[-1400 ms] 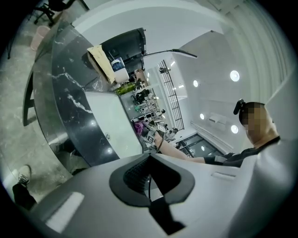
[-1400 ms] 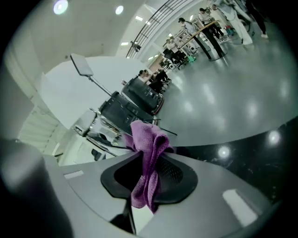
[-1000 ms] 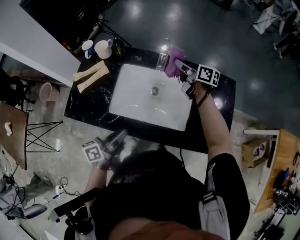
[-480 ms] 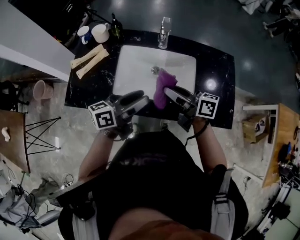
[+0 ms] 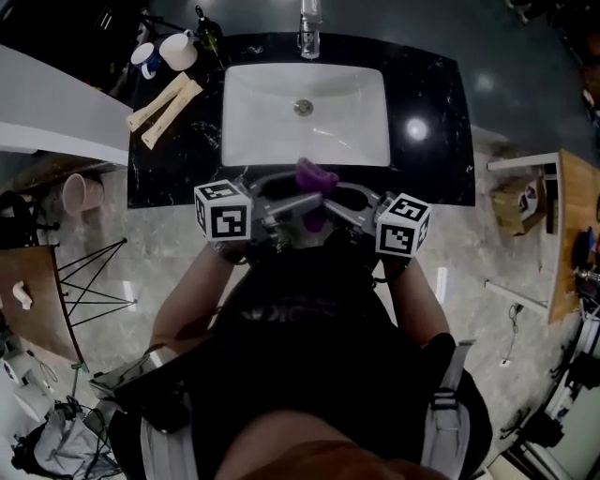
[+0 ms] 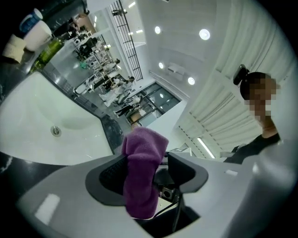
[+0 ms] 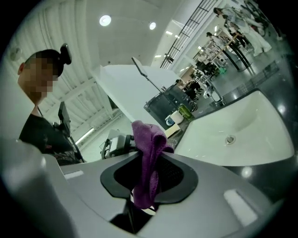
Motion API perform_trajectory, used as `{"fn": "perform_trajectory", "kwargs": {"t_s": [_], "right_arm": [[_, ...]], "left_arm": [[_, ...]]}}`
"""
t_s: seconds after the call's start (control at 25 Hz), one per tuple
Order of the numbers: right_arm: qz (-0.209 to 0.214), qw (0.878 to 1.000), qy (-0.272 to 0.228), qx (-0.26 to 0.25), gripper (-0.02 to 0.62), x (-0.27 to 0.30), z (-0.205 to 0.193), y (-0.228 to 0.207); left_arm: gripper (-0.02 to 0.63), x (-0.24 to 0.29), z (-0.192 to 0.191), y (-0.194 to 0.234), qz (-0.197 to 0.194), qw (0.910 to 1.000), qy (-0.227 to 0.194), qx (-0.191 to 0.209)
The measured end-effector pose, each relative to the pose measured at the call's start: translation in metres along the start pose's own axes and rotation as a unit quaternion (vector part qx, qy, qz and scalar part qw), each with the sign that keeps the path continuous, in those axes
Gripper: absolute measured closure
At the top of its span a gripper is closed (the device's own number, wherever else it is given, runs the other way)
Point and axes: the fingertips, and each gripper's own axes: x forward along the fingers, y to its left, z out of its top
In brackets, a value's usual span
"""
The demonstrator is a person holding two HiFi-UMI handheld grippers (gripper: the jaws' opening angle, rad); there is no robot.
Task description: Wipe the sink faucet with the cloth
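The cloth (image 5: 315, 175) was well away from the faucet (image 5: 308, 28), which stood at 12 o'clock of the sink (image 5: 272, 103). It hung at the sink's 6 o'clock, over the near edge of the surface (image 5: 431, 94), so the wiping looked finished or paused rather than under way.

The right gripper (image 7: 149, 176) had its jaws pinched on the cloth. The left gripper (image 6: 146, 169) had just been opening its jaws to their widest. The cloth hung between them but was not squeezed, which looked like a handover being set up.

A second earlier the right gripper had held the cloth at the faucet, while the left gripper hung low, off the surface.
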Motion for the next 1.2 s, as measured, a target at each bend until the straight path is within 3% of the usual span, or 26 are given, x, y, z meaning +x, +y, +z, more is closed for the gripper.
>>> {"fn": "perform_trajectory", "kwargs": {"t_s": [0.08,0.24,0.32,0.4,0.52,0.6,0.64,0.88,1.2], "right_arm": [[-0.004,1.000,0.001,-0.013,0.491,-0.001,-0.008,0.007],[-0.007,1.000,-0.018,0.007,0.488,-0.012,-0.015,0.013],[-0.009,1.000,-0.021,0.012,0.485,-0.021,-0.018,0.014],[-0.005,1.000,-0.026,0.012,0.439,-0.032,-0.016,0.016],[-0.007,0.999,-0.045,0.016,0.439,-0.059,-0.008,0.014],[-0.015,0.998,-0.059,0.025,0.488,-0.084,-0.008,0.011],[-0.020,0.997,-0.065,0.029,0.577,-0.096,-0.008,0.009],[-0.031,0.994,-0.101,0.036,0.583,-0.144,-0.009,-0.003],[-0.086,0.980,-0.159,0.086,0.583,-0.181,-0.012,-0.038]], "left_arm": [[0.342,0.000,-0.006,-0.005,-0.021,0.9997,0.009,-0.009],[0.437,0.004,-0.014,-0.008,-0.019,0.9997,0.011,-0.007],[0.454,0.009,-0.016,-0.011,-0.005,0.9999,0.006,0.008],[0.483,0.012,-0.012,-0.013,0.007,0.9998,-0.020,0.008],[0.489,0.010,0.003,-0.015,0.027,0.9973,-0.068,-0.004],[0.491,0.004,0.016,-0.013,0.051,0.9940,-0.097,0.002],[0.491,0.000,0.025,-0.011,0.064,0.9918,-0.110,0.007],[0.490,-0.028,0.096,0.016,0.154,0.9740,-0.159,0.049],[0.489,-0.040,0.233,0.050,0.204,0.9543,-0.200,0.087]]}}
